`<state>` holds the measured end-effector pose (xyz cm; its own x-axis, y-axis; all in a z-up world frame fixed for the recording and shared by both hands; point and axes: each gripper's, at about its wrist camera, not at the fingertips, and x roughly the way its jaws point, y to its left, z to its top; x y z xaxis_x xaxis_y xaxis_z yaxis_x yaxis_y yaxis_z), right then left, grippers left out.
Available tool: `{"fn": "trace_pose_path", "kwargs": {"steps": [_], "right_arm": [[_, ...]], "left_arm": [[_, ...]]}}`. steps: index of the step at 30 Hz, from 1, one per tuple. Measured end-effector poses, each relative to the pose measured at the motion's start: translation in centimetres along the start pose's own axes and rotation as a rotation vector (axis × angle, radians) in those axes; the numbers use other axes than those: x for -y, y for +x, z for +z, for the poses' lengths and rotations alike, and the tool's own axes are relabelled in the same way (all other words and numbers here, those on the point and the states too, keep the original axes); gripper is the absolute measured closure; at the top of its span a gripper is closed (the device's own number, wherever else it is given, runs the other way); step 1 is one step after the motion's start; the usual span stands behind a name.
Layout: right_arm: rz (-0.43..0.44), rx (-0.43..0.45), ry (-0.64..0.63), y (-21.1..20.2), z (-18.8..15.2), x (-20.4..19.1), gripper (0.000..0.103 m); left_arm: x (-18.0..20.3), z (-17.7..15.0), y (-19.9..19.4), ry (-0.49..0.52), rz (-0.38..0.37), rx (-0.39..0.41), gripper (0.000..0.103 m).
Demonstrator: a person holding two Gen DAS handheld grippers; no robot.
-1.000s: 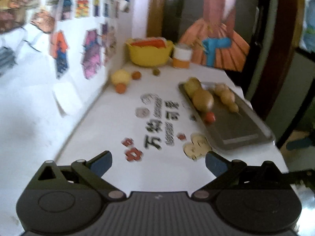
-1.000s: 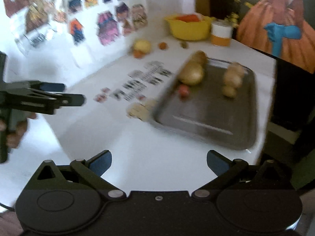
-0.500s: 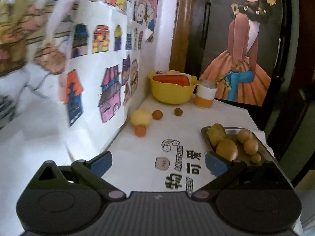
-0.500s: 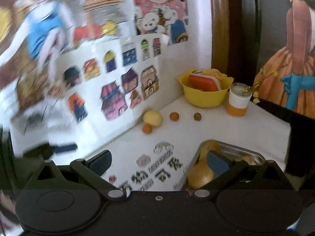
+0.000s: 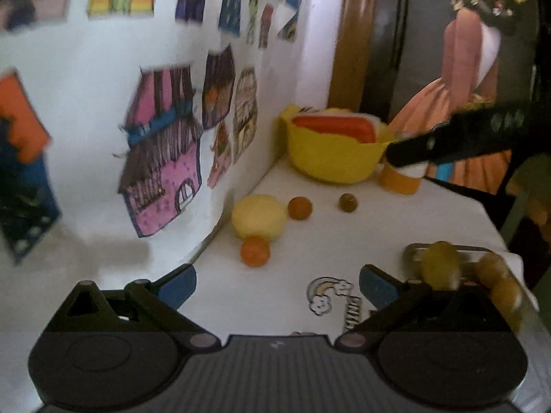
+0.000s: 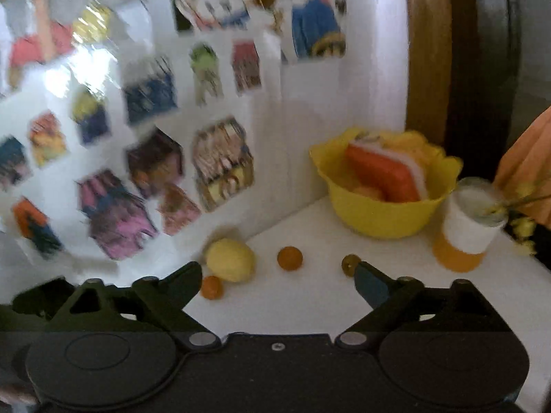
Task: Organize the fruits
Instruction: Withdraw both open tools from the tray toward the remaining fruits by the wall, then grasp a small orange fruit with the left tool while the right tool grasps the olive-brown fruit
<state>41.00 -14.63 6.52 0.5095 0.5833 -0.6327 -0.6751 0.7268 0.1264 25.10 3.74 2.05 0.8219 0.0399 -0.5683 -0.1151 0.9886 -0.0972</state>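
Note:
Loose fruit lies on the white table by the wall: a yellow lemon [image 5: 259, 221] [image 6: 231, 264], an orange fruit [image 5: 255, 251] [image 6: 211, 287] in front of it, a second orange fruit [image 5: 300, 208] [image 6: 290, 257] and a small brown fruit [image 5: 347, 202] [image 6: 348, 263]. A yellow bowl [image 5: 330, 158] [image 6: 378, 213] at the back holds a watermelon slice [image 6: 385, 172]. A metal tray [image 5: 413, 253] at the right carries several potatoes [image 5: 440, 265]. My left gripper [image 5: 277, 284] is open and empty, short of the fruit. My right gripper [image 6: 277, 280] is open and empty too; its arm crosses the left wrist view.
An orange and white cup [image 6: 465, 230] [image 5: 401, 179] stands right of the bowl. The wall [image 5: 103, 103] with paper drawings borders the table on the left. A dark panel with a painted figure [image 5: 465, 69] rises behind the table's far edge.
Both grippers have moved forward toward the back corner; the loose fruit and bowl appear larger and nearer. The tray has slid to the right edge of the left wrist view and out of the right wrist view.

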Motion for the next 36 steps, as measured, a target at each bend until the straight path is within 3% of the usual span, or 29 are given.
{"fn": "trace_pose_path", "kwargs": {"steps": [9, 14, 23, 29, 33, 36], "right_arm": [[-0.045, -0.131, -0.055, 7.7, -0.1, 3.4, 0.019], [-0.031, -0.161, -0.016, 10.1, 0.5, 5.0, 0.026], [-0.091, -0.216, -0.049, 13.5, 0.7, 5.3, 0.05], [-0.124, -0.248, -0.047, 14.8, 1.1, 5.4, 0.06], [-0.127, -0.246, -0.046, 14.8, 1.1, 5.2, 0.074], [-0.126, -0.25, -0.068, 14.4, 0.8, 4.8, 0.075]], "left_arm": [[-1.1, 0.3, 5.2, -0.074, 0.034, -0.022, 0.002], [-0.8, 0.4, 7.3, -0.068, 0.015, -0.063, 0.014], [-1.0, 0.5, 9.3, -0.09, 0.033, -0.08, 0.031], [-1.0, 1.0, 10.0, -0.097, 0.046, -0.077, 0.043], [-0.9, 1.3, 10.7, -0.104, 0.049, -0.08, 0.061], [-1.1, 1.1, 10.4, -0.113, 0.054, -0.074, 0.068]]}}
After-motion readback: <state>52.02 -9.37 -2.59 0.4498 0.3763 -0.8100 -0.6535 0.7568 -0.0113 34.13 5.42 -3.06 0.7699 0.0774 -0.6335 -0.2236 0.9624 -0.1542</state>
